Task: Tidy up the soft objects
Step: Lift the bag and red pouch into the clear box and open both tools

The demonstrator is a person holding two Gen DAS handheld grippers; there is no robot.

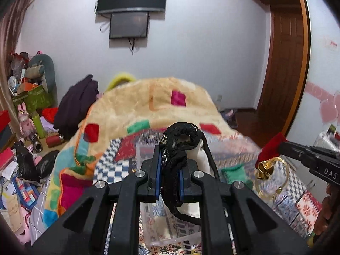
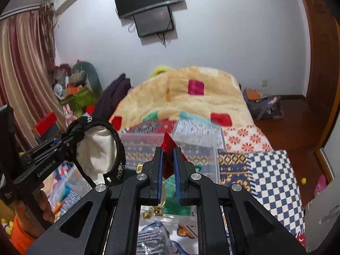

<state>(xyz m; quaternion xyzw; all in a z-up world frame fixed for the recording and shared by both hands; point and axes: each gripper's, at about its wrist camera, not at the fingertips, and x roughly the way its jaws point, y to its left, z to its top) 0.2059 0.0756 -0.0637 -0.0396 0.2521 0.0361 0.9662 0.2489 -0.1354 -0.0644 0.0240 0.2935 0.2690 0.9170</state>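
My left gripper (image 1: 169, 165) is shut on the black drawstring rim of a pouch (image 1: 180, 140) with a cream lining. The pouch hangs open in the right wrist view (image 2: 99, 148), held up at the left by the left gripper (image 2: 63, 141). My right gripper (image 2: 167, 163) is shut on a red velvet pouch (image 2: 167, 144) with a gold cord and gold ends dangling below (image 2: 158, 209). In the left wrist view the right gripper (image 1: 282, 146) holds the red pouch (image 1: 271, 148) at the far right, with the gold cord loop (image 1: 272, 176) hanging under it. Both are held above a clear plastic bin (image 2: 191, 148).
A bed with a cream plush blanket with coloured squares (image 1: 153, 106) and patterned quilts (image 2: 274, 180) lies ahead. A dark garment (image 1: 76, 104) sits at the bed's left. Toys, boxes and bottles (image 1: 31, 106) clutter the left floor. A wooden door (image 1: 284, 63) is on the right.
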